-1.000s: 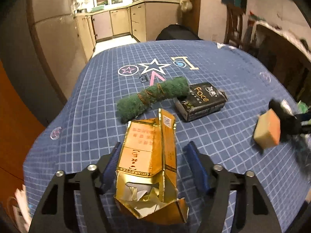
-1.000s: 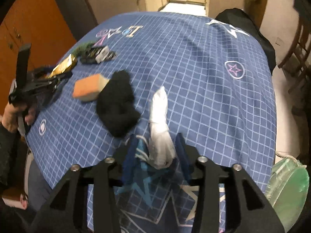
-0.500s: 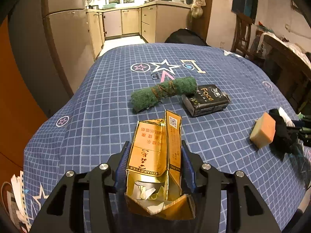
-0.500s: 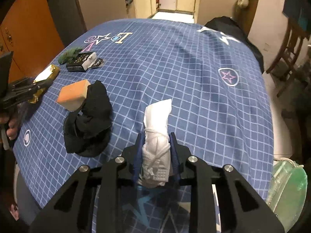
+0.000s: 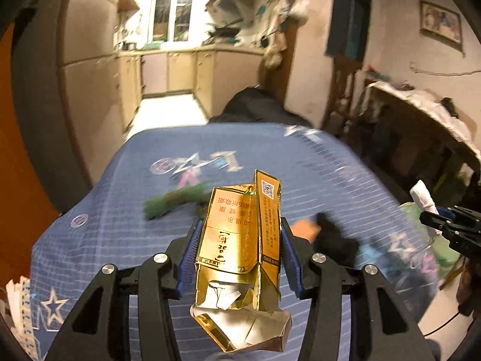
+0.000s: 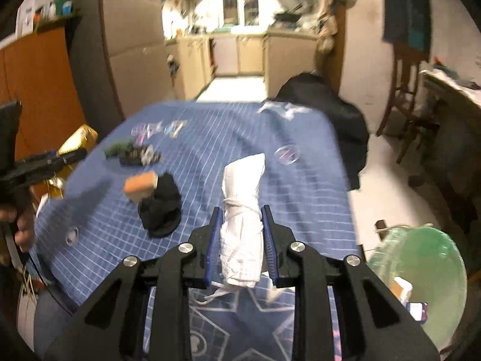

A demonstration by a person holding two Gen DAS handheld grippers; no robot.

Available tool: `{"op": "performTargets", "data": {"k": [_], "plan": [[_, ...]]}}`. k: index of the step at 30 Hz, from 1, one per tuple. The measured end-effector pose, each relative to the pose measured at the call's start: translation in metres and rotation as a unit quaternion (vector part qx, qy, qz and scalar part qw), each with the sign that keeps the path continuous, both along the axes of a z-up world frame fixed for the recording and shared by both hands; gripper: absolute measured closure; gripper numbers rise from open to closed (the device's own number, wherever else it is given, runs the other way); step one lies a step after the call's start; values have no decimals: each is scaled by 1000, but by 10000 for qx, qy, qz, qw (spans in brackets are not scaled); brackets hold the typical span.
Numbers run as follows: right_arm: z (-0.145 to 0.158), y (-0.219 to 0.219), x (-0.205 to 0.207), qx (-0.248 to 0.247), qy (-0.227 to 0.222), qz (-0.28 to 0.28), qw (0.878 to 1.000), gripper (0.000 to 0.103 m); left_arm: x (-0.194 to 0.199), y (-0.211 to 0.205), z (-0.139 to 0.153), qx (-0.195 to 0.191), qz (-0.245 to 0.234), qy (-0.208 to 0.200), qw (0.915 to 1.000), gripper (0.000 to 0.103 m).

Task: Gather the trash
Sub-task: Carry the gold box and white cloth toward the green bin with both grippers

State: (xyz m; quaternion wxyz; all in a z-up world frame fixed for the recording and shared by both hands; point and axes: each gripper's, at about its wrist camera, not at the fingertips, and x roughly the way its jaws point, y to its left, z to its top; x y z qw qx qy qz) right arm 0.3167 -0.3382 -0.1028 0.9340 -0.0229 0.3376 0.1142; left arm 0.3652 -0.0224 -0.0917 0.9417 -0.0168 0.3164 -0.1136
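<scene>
Trash in both grippers, lifted clear of a table covered in a blue grid-patterned cloth: the left gripper has its blue pads pressed on the two long sides of a crumpled gold cigarette carton, whose torn, open end hangs toward the camera with white paper showing inside. The right gripper is closed tight around a white rolled cloth bundle tied with string, the bundle standing up between the fingers and a loose string end trailing below. On the cloth, seen from the right wrist, lie a green scrubbing pad, a dark small box just beside it, and an orange sponge touching a black cloth. A green-lined trash bin stands off the table's near right corner with a few items inside. From the left wrist the right gripper and its white bundle appear at the far right edge, above the bin's green liner. A hand grips the left tool's handle at the left border. Kitchen cabinets and a lit window fill the background.
</scene>
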Motion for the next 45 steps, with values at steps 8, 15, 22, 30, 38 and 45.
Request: {"op": "performTargets", "data": {"k": [8, 15, 22, 30, 38, 45], "plan": [[45, -50, -44, 126, -598, -568, 9965, 78, -19, -111, 38, -170, -751, -401, 9962, 53], [58, -91, -69, 168, -788, -1054, 9912, 78, -38, -197, 56, -215, -1266, -571, 9901, 53], [65, -120, -84, 155, -883, -1386, 9863, 78, -48, -261, 64, -245, -1539, -557, 9862, 52], [71, -157, -92, 108, -860, -1719, 9813, 78, -51, -316, 72, -167, -1755, -523, 9830, 52], [64, -207, -89, 178, -539, -2049, 9771, 78, -45, -373, 70, -111, -2088, -385, 9771, 52], [45, -251, -86, 337, -133, -2323, 9720, 78, -32, -431, 57, 49, -2301, -181, 9730, 52]]}}
